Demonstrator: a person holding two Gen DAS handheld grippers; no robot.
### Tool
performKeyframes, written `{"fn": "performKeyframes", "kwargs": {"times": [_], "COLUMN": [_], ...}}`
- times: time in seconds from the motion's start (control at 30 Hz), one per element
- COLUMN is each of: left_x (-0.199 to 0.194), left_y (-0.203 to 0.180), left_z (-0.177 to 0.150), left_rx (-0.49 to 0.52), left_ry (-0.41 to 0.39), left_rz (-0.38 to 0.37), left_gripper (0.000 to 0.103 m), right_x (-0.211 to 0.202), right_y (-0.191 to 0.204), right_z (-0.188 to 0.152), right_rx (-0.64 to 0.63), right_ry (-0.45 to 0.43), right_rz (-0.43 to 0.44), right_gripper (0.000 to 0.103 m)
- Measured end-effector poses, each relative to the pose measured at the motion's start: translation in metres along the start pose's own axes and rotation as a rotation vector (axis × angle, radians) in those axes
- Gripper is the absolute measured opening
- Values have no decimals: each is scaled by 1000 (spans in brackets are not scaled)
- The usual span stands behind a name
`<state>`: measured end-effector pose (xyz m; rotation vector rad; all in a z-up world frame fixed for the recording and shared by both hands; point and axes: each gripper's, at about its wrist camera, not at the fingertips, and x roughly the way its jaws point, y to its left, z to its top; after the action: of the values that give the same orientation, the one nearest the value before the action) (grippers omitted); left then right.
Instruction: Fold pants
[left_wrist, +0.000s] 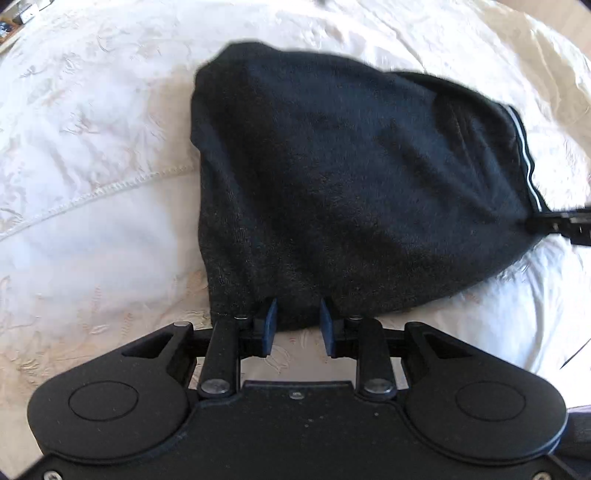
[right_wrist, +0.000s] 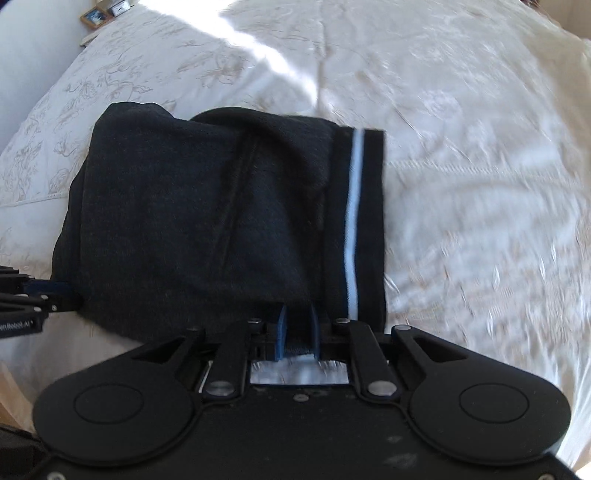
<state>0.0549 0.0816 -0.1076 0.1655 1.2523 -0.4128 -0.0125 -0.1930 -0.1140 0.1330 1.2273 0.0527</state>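
The dark pants (left_wrist: 351, 177) lie folded into a compact bundle on a cream bedspread (left_wrist: 92, 184) with a faint leaf pattern and a stitched seam running across it. Taking the pants as the landmark: in the left wrist view the left gripper (left_wrist: 297, 325) sits at their near edge, its two blue pads (left_wrist: 267, 326) standing apart with the hem of the cloth reaching in between them; the fabric does not look pinched, and the pads do not touch each other. At the far right corner of the pants in that same view, the right gripper (left_wrist: 554, 223) comes in from the side and meets the cloth where it is pulled into a taut point, just below a thin white stripe (left_wrist: 526, 166) along the band. In the right wrist view the right gripper (right_wrist: 298, 338) is at the near edge of the pants, its pads close together with dark cloth caught between them, so it is clamped on the pants beside the pale blue-white stripe that runs up the right-hand side of the bundle. The left gripper shows at the left edge of that view, touching the near left corner of the pants. Beyond the pants, at the top left corner past the bedspread, a small framed picture (right_wrist: 92, 16) stands, blurred. The bedspread to the right of the pants is smeared with motion blur.
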Motion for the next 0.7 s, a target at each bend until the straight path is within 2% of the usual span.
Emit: {"fn": "performKeyframes", "kwargs": {"times": [0.07,0.1,0.17,0.33,0.4,0.5,0.57,0.7], "left_x": [-13,-21,-31,-21,-13,-11,-14,-20], "left_y": [-1,1,1,-6,-9,-3,-4,-6], "left_z": [5,7,12,41,50,58,61,60], "left_rx": [-18,-26,-34,-43,-61,-109,-135,-165], "left_ry": [-27,-51,-91,-101,-89,-54,-42,-65], "left_rz": [11,15,14,34,43,47,45,36], "left_gripper": [36,36,36,36,36,36,36,36], "right_x": [-13,-20,-31,-14,6,40,41,11], "right_y": [1,3,7,2,-3,-14,-14,-9], "right_z": [0,1,6,38,53,69,68,54], "right_rx": [20,26,32,58,57,101,105,117], "right_ry": [-33,-67,-141,-204,-172,-51,-49,-116], "right_rz": [-7,-8,-26,-61,-100,-121,-120,-85], "right_gripper": [15,20,24,26,26,32,32,32]}}
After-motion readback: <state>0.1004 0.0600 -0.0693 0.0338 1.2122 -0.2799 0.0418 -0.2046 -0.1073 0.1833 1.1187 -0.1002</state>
